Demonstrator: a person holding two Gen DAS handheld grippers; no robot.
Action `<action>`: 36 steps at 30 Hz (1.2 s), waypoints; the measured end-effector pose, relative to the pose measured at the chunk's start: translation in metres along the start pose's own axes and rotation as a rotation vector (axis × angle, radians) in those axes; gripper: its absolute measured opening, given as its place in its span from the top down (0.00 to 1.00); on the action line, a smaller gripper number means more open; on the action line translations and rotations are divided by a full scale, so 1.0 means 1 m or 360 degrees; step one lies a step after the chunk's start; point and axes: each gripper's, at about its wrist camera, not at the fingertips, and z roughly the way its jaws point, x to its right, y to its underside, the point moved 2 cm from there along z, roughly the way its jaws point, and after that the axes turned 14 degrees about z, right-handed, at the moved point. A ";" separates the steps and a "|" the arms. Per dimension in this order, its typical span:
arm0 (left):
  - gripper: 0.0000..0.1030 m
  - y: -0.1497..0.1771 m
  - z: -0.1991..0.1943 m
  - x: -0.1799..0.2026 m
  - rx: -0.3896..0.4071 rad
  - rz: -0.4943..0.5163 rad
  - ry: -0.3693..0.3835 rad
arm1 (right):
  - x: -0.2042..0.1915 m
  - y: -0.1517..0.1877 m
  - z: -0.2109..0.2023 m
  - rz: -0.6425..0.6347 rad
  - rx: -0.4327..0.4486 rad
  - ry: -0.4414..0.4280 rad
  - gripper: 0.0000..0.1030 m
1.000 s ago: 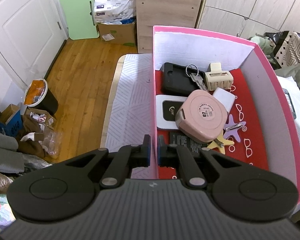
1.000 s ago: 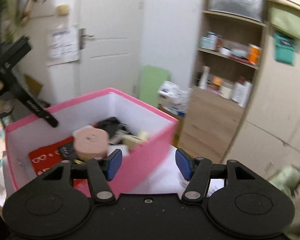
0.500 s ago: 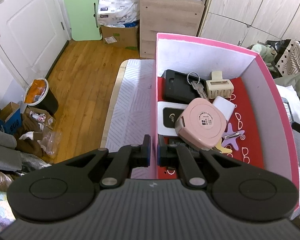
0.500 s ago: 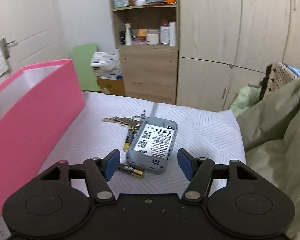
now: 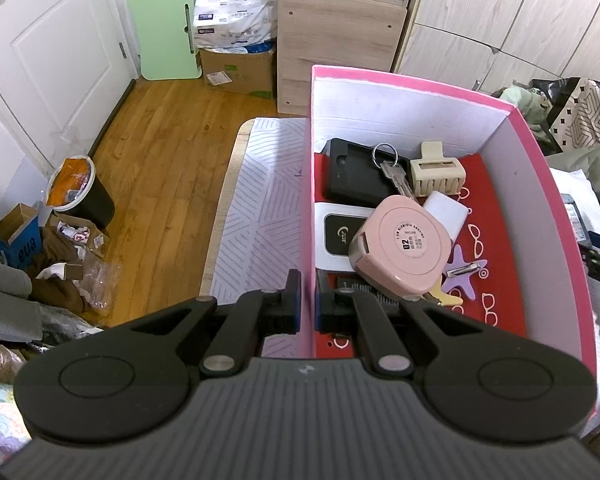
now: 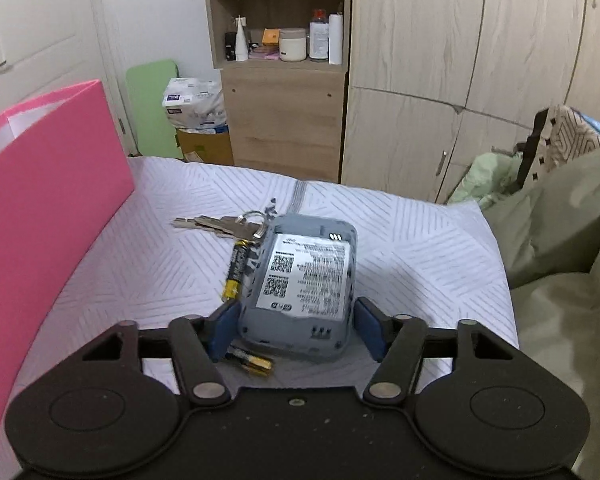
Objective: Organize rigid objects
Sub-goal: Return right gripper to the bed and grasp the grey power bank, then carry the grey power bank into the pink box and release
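My left gripper is shut on the left wall of the pink box, which stands on the bed. Inside lie a pink tape measure, a black case, a key, a beige hair claw, a white device and star clips. To the right of the box, a grey device with a white label lies on the bedspread. My right gripper straddles its near end; the jaws are closing, with a thin gap at the right pad. Keys and two batteries lie beside it.
The white patterned bedspread carries everything. An olive blanket is heaped on the right. A wooden shelf unit and wardrobe doors stand beyond the bed. Wooden floor with a bin and clutter lies left of the bed.
My right gripper swung away from the pink box, dropped toward the bedspread and now has the grey device between its jaws. The left gripper kept its hold on the box wall.
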 end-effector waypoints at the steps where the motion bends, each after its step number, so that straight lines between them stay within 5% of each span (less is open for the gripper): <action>1: 0.94 0.000 0.000 -0.001 0.0000 -0.0003 0.0004 | 0.003 0.000 -0.002 -0.0004 -0.0001 -0.0007 0.37; 7: 0.94 0.000 0.000 -0.001 0.0000 -0.0009 0.0007 | 0.018 -0.001 -0.006 0.0021 -0.0062 -0.0046 0.36; 13: 0.94 0.003 0.002 -0.003 0.0000 -0.0023 0.0029 | 0.009 -0.008 0.016 -0.0047 -0.0023 -0.0071 0.18; 15: 0.94 0.003 0.001 -0.002 0.0005 -0.0019 0.0031 | 0.010 -0.012 0.019 -0.0024 0.0001 -0.0062 0.20; 17: 0.94 0.004 -0.001 -0.003 0.0008 -0.0015 0.0027 | 0.014 -0.015 0.017 0.0021 0.0022 -0.0033 0.37; 31: 0.95 0.004 -0.002 -0.002 0.0009 0.0004 0.0029 | -0.001 -0.017 -0.035 -0.0034 0.0145 -0.0102 0.37; 36: 0.95 0.003 -0.001 -0.004 -0.0017 0.0015 0.0050 | -0.037 -0.026 -0.075 -0.0186 0.0195 -0.0332 0.37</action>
